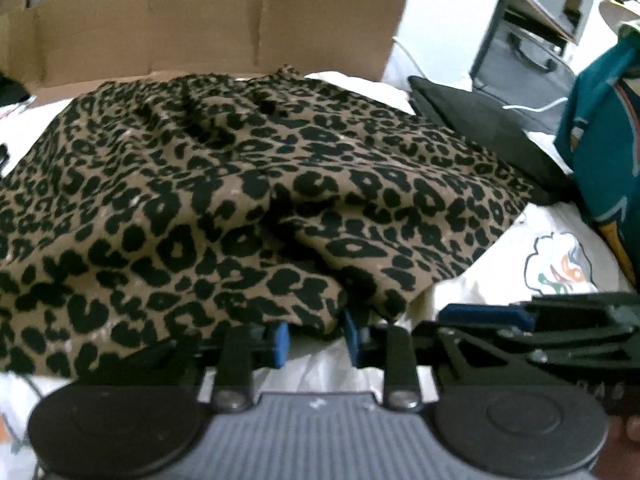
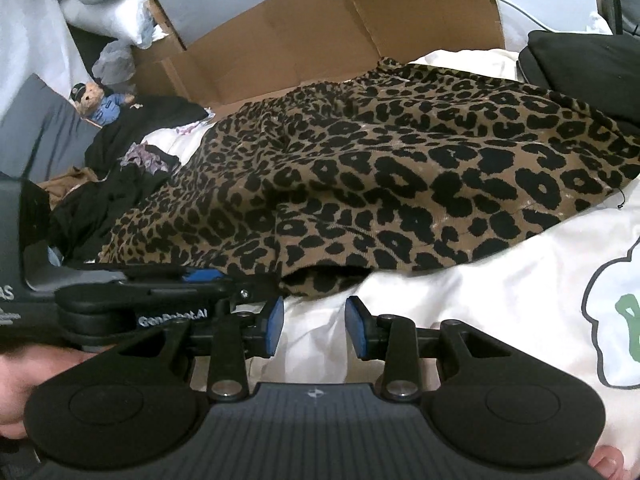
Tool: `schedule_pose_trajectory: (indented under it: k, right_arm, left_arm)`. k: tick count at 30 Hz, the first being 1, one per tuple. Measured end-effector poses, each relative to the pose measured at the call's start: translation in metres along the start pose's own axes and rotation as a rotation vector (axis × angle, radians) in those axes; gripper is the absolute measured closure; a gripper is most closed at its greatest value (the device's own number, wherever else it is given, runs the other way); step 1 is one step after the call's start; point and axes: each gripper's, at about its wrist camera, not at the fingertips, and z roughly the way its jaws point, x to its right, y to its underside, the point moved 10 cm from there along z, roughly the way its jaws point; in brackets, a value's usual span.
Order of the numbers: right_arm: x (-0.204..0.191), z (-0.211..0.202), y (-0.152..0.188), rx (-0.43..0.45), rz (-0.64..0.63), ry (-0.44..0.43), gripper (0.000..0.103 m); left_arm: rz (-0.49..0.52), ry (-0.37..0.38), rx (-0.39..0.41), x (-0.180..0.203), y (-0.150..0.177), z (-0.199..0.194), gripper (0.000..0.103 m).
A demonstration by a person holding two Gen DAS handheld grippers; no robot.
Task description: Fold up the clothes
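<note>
The spotted cloth [image 1: 248, 184] on the bed [image 2: 480, 280] looks soft and floppy. Its near edge should be pinched. Both grippers, left [image 1: 316, 344] and right [image 2: 314, 326], are held with fingers apart.

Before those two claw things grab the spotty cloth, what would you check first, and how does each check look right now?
1. Left gripper fingers apart: ok.
2. Right gripper fingers apart: ok.
3. Brown-and-black leopard-print garment lying flat: not ok, it is rumpled with overlapping folds.
4. Garment's near hem at the left fingers: ok, it hangs right over them.
5. Hem between the right fingers: not ok, only the white printed bedsheet lies there.
6. Grippers clear of each other: cannot tell, they sit very close.
</note>
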Motion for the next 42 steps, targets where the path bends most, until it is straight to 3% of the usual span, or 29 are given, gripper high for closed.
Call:
schedule_pose_trajectory:
  k: [5,7,8,16,24,25,26,27,28,35,42]
  right_arm:
    - [-0.001,0.010,-0.006,0.003,0.019,-0.025,0.070]
    - [-0.003,0.013,-0.008,0.007,0.016,-0.031,0.070]
    - [-0.005,0.015,-0.009,0.007,0.010,-0.035,0.070]
    - [-0.020,0.013,-0.016,0.024,0.000,-0.089,0.068]
    - [-0.017,0.004,-0.027,0.072,0.101,-0.168,0.065]
    - [-0.013,0.006,-0.026,0.067,0.099,-0.146,0.068]
    - [-0.009,0.008,-0.024,0.055,0.096,-0.120,0.087]
    - [-0.004,0.010,-0.021,0.038,0.100,-0.103,0.099]
    - [-0.002,0.008,-0.019,0.037,0.109,-0.103,0.103]
    - [0.004,-0.016,-0.019,0.096,0.165,-0.147,0.103]
    - [-0.003,-0.031,-0.022,0.127,0.221,-0.268,0.103]
  left_arm:
    - [0.100,0.008,0.013,0.005,0.004,0.006,0.075]
    - [0.086,0.036,0.006,0.004,0.005,0.006,0.096]
    - [0.081,0.049,0.005,0.005,0.005,0.003,0.099]
    - [0.150,0.051,0.073,0.010,-0.012,-0.032,0.100]
    - [0.200,0.049,0.060,0.022,0.002,-0.041,0.100]
    - [0.202,0.050,0.056,0.025,0.003,-0.041,0.100]
    - [0.205,0.051,0.052,0.028,0.005,-0.042,0.100]
    - [0.208,0.052,0.049,0.031,0.007,-0.042,0.100]
    - [0.214,0.052,0.048,0.034,0.008,-0.044,0.100]
    - [0.275,0.039,0.061,0.049,0.010,-0.060,0.100]
    - [0.298,0.025,0.054,0.042,0.016,-0.069,0.100]
